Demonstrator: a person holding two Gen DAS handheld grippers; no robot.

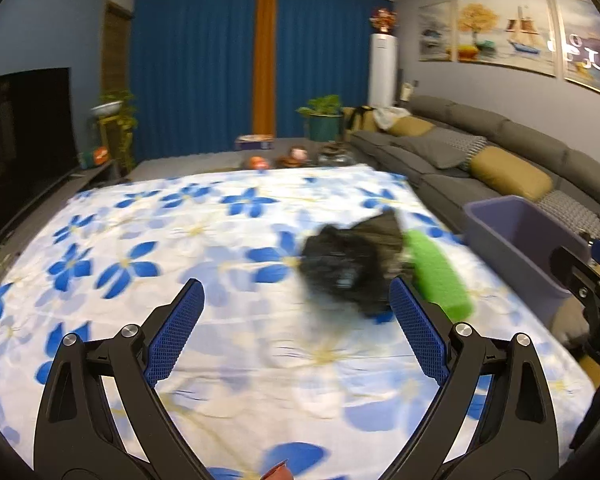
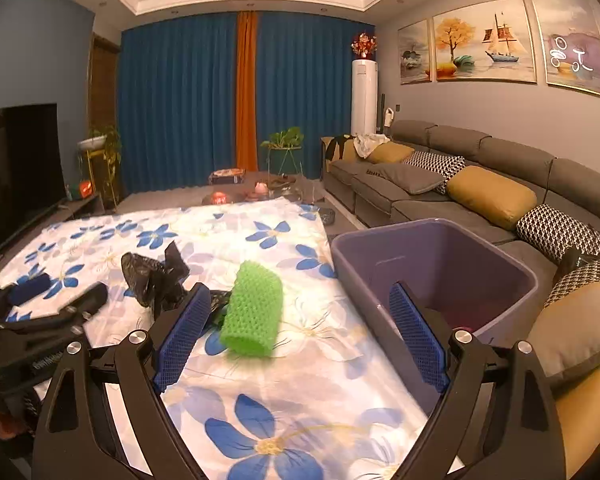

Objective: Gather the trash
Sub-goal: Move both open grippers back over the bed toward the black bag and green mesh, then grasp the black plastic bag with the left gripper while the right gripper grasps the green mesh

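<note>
A crumpled black plastic bag [image 1: 352, 264] lies on the flowered cloth [image 1: 180, 240], blurred in the left wrist view. A green foam mesh sleeve [image 1: 440, 276] lies just right of it. My left gripper [image 1: 296, 300] is open and empty, just short of the bag. In the right wrist view the bag [image 2: 156, 276] and the sleeve [image 2: 254, 312] lie ahead. My right gripper [image 2: 300, 304] is open and empty, with the sleeve between its fingers' line. A purple bin [image 2: 436, 272] stands at the cloth's right edge; it also shows in the left wrist view [image 1: 516, 240].
A grey sofa [image 2: 480, 184] with cushions runs along the right, close behind the bin. A dark TV [image 1: 20, 136] stands at the left. Small objects and potted plants [image 1: 324, 116] sit beyond the cloth's far edge by blue curtains.
</note>
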